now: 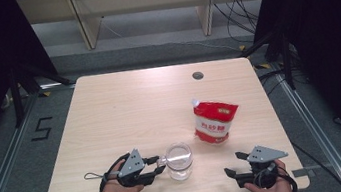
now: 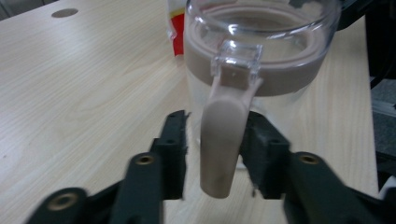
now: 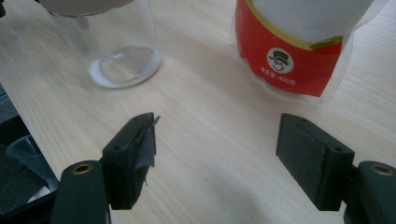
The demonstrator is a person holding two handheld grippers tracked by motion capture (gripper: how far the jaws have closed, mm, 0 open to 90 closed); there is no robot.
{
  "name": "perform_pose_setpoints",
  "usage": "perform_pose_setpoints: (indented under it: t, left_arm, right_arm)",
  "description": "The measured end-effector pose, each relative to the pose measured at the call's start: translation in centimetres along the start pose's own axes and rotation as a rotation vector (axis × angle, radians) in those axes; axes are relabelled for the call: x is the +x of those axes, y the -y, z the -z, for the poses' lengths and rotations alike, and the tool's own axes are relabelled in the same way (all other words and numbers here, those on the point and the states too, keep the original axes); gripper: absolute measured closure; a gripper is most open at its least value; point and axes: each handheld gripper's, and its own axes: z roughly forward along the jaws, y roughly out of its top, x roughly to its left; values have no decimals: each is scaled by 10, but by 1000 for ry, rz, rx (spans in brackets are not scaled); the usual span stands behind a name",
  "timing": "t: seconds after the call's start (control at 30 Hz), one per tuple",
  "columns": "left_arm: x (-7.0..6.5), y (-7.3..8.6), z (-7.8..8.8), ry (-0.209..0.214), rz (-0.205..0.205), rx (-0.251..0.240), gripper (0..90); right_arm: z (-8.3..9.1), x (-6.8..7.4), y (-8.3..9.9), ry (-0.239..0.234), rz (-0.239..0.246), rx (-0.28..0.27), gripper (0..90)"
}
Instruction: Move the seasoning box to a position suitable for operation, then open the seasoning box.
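Observation:
A clear jar (image 1: pixel 179 161) with a beige collar and a beige handle (image 2: pixel 223 140) stands near the table's front edge. My left gripper (image 1: pixel 159 163) reaches it from the left. In the left gripper view, my left gripper (image 2: pixel 217 126) has the handle between its jaws, with a gap at the left pad (image 2: pixel 176 140), so it is open. A red and white spouted pouch (image 1: pixel 212 120) stands behind and to the right of the jar. My right gripper (image 1: pixel 234 163) is open and holds nothing at the front right. In its own view my right gripper (image 3: pixel 217 126) faces the pouch (image 3: pixel 299 51) and the jar (image 3: pixel 116 46).
The wooden table (image 1: pixel 125 112) has a round cable hole (image 1: pixel 198 75) at its far side. Black frame legs and cables stand on the floor to the left and right. A pale shelf frame (image 1: pixel 141 9) runs along the back.

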Motion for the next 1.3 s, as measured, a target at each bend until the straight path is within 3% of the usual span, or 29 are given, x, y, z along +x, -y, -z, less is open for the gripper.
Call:
perform_pose_setpoints:
  t: [0.03, 0.07, 0.1, 0.13, 0.17, 0.23, 0.3, 0.37, 0.4, 0.57, 0.63, 0.67, 0.7, 0.8, 0.83, 0.87, 0.9, 1.03, 1.1, 1.23, 1.27, 1.3]
  left_arm:
    - [0, 0, 0, 0, 0, 0, 525]
    - [-1, -1, 2, -10, 38, -5, 459]
    - [-1, -1, 2, -10, 38, -5, 414]
    - [-3, -4, 7, -31, 56, -15, 393]
    - [-3, -4, 7, -31, 56, -15, 378]
    - [-5, -8, 14, -17, 79, -26, 347]
    - [-7, -11, 18, -18, 81, -25, 320]
    - [-8, -13, 21, -10, 64, -19, 317]
    - [-10, -15, 24, -19, 96, -26, 313]
    - [-10, -21, 32, 1, 129, -66, 304]
    - [-8, -22, 34, 6, 115, -68, 313]
    - [-10, -22, 35, -8, 154, -72, 313]
    - [-9, -23, 35, 0, 149, -77, 316]
    - [-9, -25, 37, -1, 132, -73, 315]
    - [-10, -26, 38, -10, 151, -72, 315]
    - [-9, -27, 38, -2, 137, -81, 315]
    - [-10, -28, 39, -7, 158, -83, 316]
    - [-10, -33, 42, -13, 170, -94, 367]
    - [-9, -35, 43, -18, 150, -96, 449]
    - [-11, -38, 45, -30, 177, -123, 620]
    - [-11, -41, 46, -41, 146, -119, 655]
    - [-12, -41, 45, -43, 163, -124, 685]
  right_arm:
    - [0, 0, 0, 0, 0, 0, 295]
    - [0, 1, 0, 6, -16, -1, 295]
    - [0, 1, 0, 6, -16, -1, 295]
    - [0, -2, 0, 9, 1, -7, 295]
    - [0, 1, 0, 1, -34, 9, 295]
    - [-1, -3, 0, 5, 8, -6, 295]
    - [-2, -4, 0, 4, 17, -4, 295]
    - [-1, -4, 0, 5, 18, -3, 294]
    - [-1, -4, 0, 6, 15, -2, 295]
    - [-2, -3, 0, 4, 14, -3, 295]
    - [-2, -2, 0, 3, 7, 3, 295]
    - [-2, -1, 0, 2, -9, 8, 295]
    - [-3, -2, 0, 4, 17, 7, 295]
    - [-3, -3, 0, 8, 21, 7, 294]
    - [-2, -3, 0, 8, 17, 7, 294]
    - [-2, -2, 0, 3, 13, 8, 294]
    - [-2, -2, 0, 8, 12, 7, 294]
    - [-3, -3, 0, -5, 20, 8, 294]
    - [-3, -2, 0, 0, 21, 2, 294]
    - [-3, -2, 0, -6, 15, 5, 294]
    - [-3, -2, 0, -6, 17, 4, 294]
    - [-3, -2, 0, -10, 16, 1, 294]
